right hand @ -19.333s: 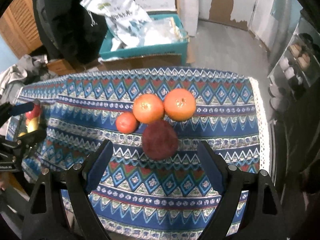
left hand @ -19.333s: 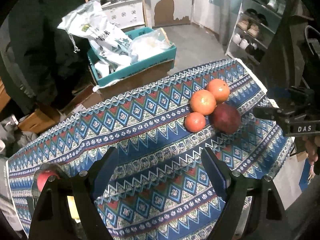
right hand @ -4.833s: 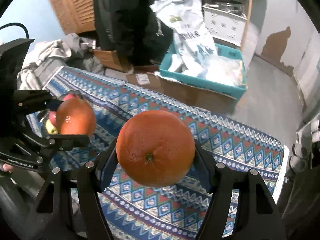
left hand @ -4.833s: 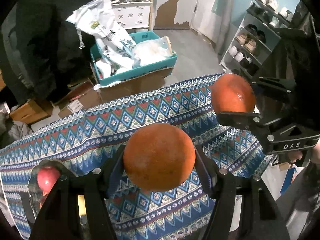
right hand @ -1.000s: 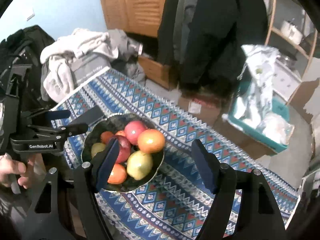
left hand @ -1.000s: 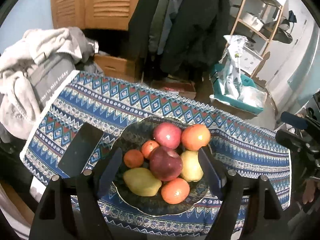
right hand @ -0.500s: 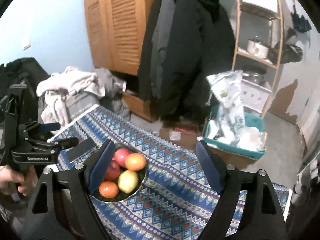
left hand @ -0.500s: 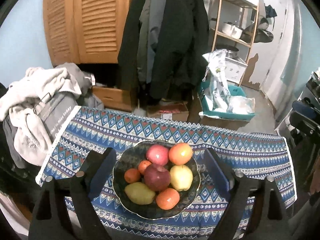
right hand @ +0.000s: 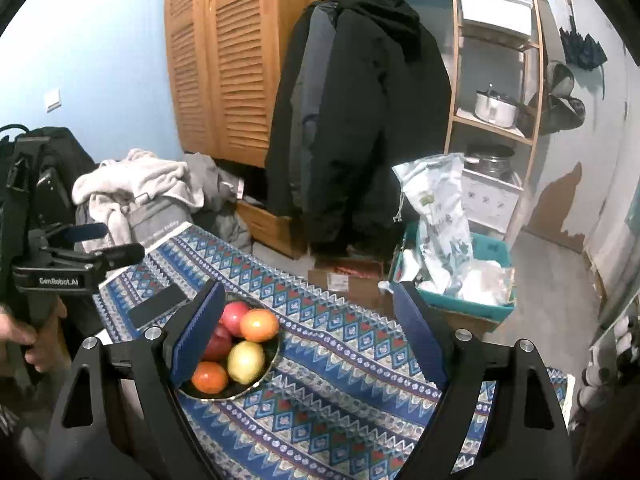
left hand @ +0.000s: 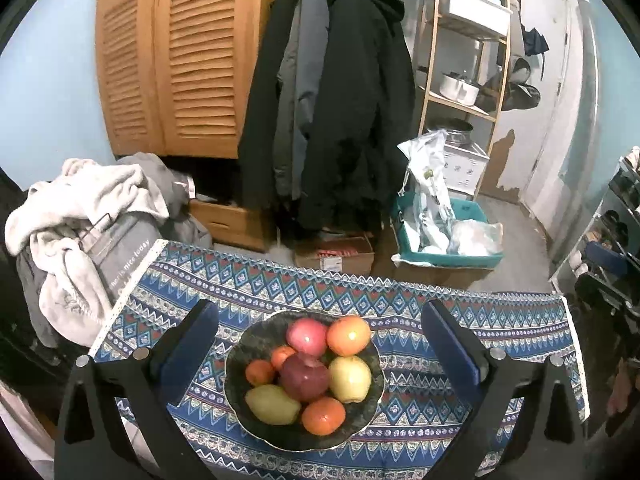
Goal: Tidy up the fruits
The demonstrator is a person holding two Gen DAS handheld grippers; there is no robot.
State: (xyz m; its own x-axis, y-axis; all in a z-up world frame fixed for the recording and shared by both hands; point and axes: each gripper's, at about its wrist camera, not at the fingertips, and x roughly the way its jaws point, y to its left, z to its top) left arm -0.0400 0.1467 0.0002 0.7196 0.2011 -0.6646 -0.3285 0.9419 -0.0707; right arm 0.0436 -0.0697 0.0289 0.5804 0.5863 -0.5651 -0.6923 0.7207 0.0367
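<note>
At the far left a heap of pale laundry (left hand: 80, 216) is seen beside the patterned tablecloth (left hand: 420, 292), and a dark flat phone-like slab (right hand: 158, 306) is laid on the cloth near its left edge. The left gripper (left hand: 320, 344) is held high above the table, jaws spread wide, nothing gripped; from the right wrist it is also seen at the left (right hand: 104, 244), gripped by a hand (right hand: 24, 332). Framed between the left gripper's fingers, the dark bowl (left hand: 372, 400) is set on the cloth, and all the fruit is piled inside it: a pink apple (left hand: 307, 337), an orange (left hand: 349, 335), a dark red apple (left hand: 305, 376), a yellow apple (left hand: 349, 378), a pear (left hand: 273, 404) and small tangerines (left hand: 323, 420). The right gripper (right hand: 308, 328) is likewise held wide apart and empty, with the bowl partly covered by its left finger. Further right, dark coats (left hand: 340, 112) and a teal crate (left hand: 452, 256) are visible behind the table.
</note>
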